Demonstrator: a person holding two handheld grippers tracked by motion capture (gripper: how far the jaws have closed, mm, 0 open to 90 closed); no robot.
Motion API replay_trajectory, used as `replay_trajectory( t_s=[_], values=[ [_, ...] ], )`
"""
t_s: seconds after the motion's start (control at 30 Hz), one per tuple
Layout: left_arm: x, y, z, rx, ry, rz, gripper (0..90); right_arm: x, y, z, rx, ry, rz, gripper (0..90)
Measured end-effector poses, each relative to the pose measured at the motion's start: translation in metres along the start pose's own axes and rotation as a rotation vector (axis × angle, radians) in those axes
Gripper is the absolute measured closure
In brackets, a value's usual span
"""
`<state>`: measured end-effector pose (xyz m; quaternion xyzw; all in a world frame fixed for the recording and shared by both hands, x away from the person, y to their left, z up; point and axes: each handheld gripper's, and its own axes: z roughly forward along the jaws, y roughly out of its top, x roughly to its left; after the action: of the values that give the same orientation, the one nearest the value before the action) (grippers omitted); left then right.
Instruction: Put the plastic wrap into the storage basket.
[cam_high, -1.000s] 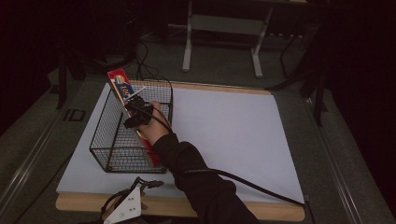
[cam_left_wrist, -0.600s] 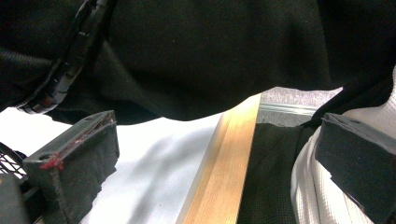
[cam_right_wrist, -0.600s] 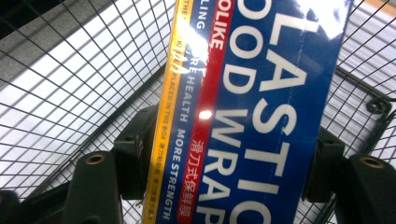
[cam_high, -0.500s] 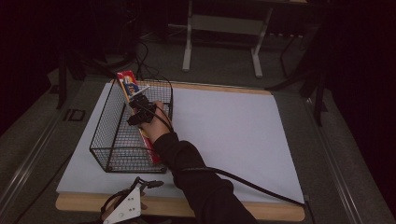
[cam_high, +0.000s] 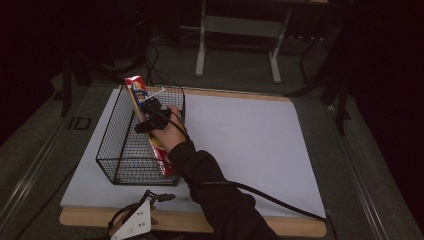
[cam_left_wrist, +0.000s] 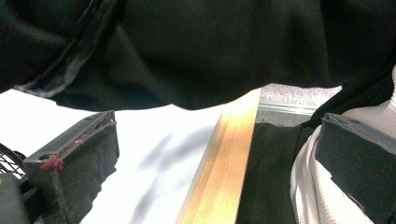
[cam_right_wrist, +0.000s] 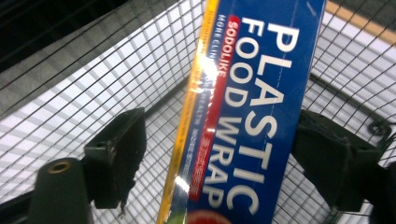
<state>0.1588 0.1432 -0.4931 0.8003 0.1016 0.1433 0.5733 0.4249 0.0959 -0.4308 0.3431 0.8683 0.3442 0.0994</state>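
The right gripper (cam_right_wrist: 219, 154) has just been opening, its jaws now spread either side of the plastic wrap box (cam_right_wrist: 252, 107), which leans inside the wire basket (cam_high: 120, 145); I'd back straight out, touching neither box nor mesh

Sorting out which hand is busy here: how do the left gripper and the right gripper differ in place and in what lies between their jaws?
The right gripper reaches into the wire basket; the left gripper rests at the table's near edge. The right gripper's jaws, just opened, stand either side of the plastic wrap box, a gap showing at one jaw; the left gripper's jaws have nothing between them. Both stand open.
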Motion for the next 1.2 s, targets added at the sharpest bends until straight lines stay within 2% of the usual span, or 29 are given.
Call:
replay_trajectory(
  t_s=[0.07,0.2,0.3,0.5,0.57,0.6,0.77,0.9,1.1,1.2],
  values=[
    [0.000,0.000,0.001,0.002,0.001,-0.003,0.2,-0.001,0.000,-0.007,-0.009,0.023,-0.020,14.6],
    [0.000,-0.001,0.002,0.008,-0.001,-0.003,0.2,-0.004,-0.002,-0.024,-0.030,0.013,-0.093,14.5],
    [0.001,-0.001,0.003,0.011,0.000,-0.005,0.2,-0.009,-0.006,-0.037,-0.048,0.012,-0.117,14.0],
    [0.001,-0.001,0.005,0.020,0.000,-0.008,0.2,-0.021,-0.014,-0.067,-0.100,0.031,-0.104,13.6],
    [0.001,-0.002,0.005,0.024,-0.001,-0.010,0.2,-0.023,-0.015,-0.072,-0.106,0.034,-0.101,13.6],
    [0.002,-0.002,0.006,0.024,0.001,-0.011,0.2,-0.029,-0.019,-0.081,-0.110,0.029,-0.096,13.6],
    [0.003,-0.002,0.006,0.025,0.005,-0.015,0.2,-0.047,-0.030,-0.100,-0.133,0.005,-0.078,13.6],
    [0.003,-0.002,0.007,0.026,0.003,-0.012,0.2,-0.060,-0.040,-0.111,-0.143,0.009,-0.033,13.6],
    [0.003,-0.003,0.008,0.029,0.009,-0.011,0.2,-0.076,-0.059,-0.124,-0.147,-0.013,-0.023,13.7],
    [0.003,-0.003,0.008,0.028,0.010,-0.009,0.2,-0.085,-0.068,-0.130,-0.145,-0.004,0.004,14.0]
  ],
)
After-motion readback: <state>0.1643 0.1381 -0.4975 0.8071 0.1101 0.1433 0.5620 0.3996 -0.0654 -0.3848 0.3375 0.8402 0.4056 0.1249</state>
